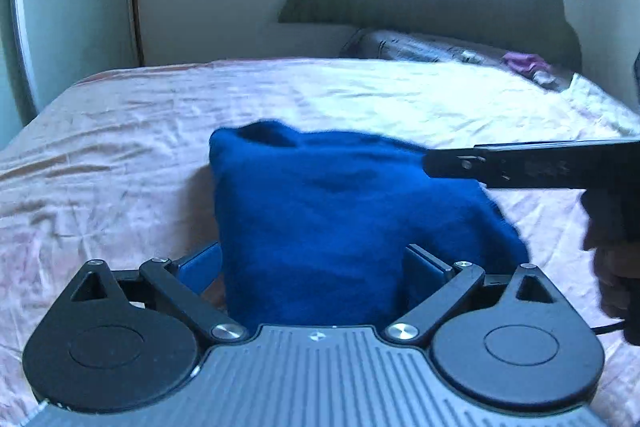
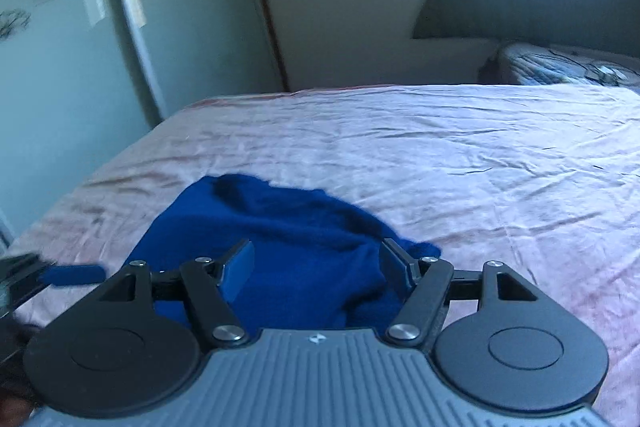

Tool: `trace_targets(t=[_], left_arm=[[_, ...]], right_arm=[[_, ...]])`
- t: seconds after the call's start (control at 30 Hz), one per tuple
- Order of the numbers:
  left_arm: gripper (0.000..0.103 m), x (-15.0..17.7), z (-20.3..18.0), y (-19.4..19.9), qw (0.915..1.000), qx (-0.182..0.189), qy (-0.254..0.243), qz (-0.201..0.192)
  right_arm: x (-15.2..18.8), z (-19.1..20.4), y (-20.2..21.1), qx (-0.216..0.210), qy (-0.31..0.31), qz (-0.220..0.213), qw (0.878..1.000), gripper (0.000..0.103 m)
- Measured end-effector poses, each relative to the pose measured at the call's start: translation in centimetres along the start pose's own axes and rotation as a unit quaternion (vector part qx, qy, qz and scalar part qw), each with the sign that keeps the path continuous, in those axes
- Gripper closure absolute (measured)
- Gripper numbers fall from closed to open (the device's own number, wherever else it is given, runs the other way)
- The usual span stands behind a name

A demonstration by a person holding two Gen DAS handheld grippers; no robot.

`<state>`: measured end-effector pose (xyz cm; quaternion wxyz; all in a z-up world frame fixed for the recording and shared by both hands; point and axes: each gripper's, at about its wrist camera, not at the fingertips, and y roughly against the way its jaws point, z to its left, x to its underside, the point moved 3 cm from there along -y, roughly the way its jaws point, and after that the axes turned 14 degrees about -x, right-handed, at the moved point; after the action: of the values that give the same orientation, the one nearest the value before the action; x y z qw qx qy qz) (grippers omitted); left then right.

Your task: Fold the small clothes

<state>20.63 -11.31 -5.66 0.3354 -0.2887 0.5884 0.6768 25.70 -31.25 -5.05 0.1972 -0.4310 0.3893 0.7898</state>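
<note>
I find the deep-blue knitted small garment (image 1: 320, 211) bunched on the bed's wrinkled pink sheet (image 1: 120, 131), not yet flat. My left gripper (image 1: 316, 263) and right gripper (image 2: 316, 267) both stand released around it. I judge folding barely begun.

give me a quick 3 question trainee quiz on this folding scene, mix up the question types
1. True or false: the fuzzy royal-blue knit garment lies on a wooden table.
2. Multiple choice: the left gripper fingers are (a) spread wide with blue cloth between them, (b) shut tight on nothing, (c) out of view.
3. Short answer: in the left wrist view, what enters from the right and reaches the garment's upper edge?

Key
1. False; it lies on the wrinkled pale-pink bedsheet.
2. a
3. The black right gripper, seen side-on; whether it pinches the cloth cannot be told there.
</note>
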Motion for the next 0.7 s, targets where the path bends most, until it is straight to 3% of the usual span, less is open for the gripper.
trace_targets(t=[0.2, 0.3, 0.53, 0.7], left_arm=[[0.002, 1.2, 0.0, -0.7, 0.9999, -0.007, -0.009, 0.006], [0.001, 1.2, 0.1, -0.7, 0.9999, -0.006, -0.011, 0.008], [0.001, 1.2, 0.5, -0.8, 0.9999, -0.006, -0.006, 0.007], [0.001, 0.5, 2.9, -0.9, 0.9993, -0.026, 0.016, -0.020]], right_arm=[[1.4, -0.5, -1.6, 0.029, 0.016, 0.042, 0.999, 0.033], [1.8, -1.3, -1.6, 0.028, -0.005, 0.034, 0.999, 0.027], [2.3, -1.4, -0.2, 0.029, -0.020, 0.022, 0.999, 0.025], [2.9, -2.3, 1.3, 0.015, -0.057, 0.013, 0.998, 0.019]])
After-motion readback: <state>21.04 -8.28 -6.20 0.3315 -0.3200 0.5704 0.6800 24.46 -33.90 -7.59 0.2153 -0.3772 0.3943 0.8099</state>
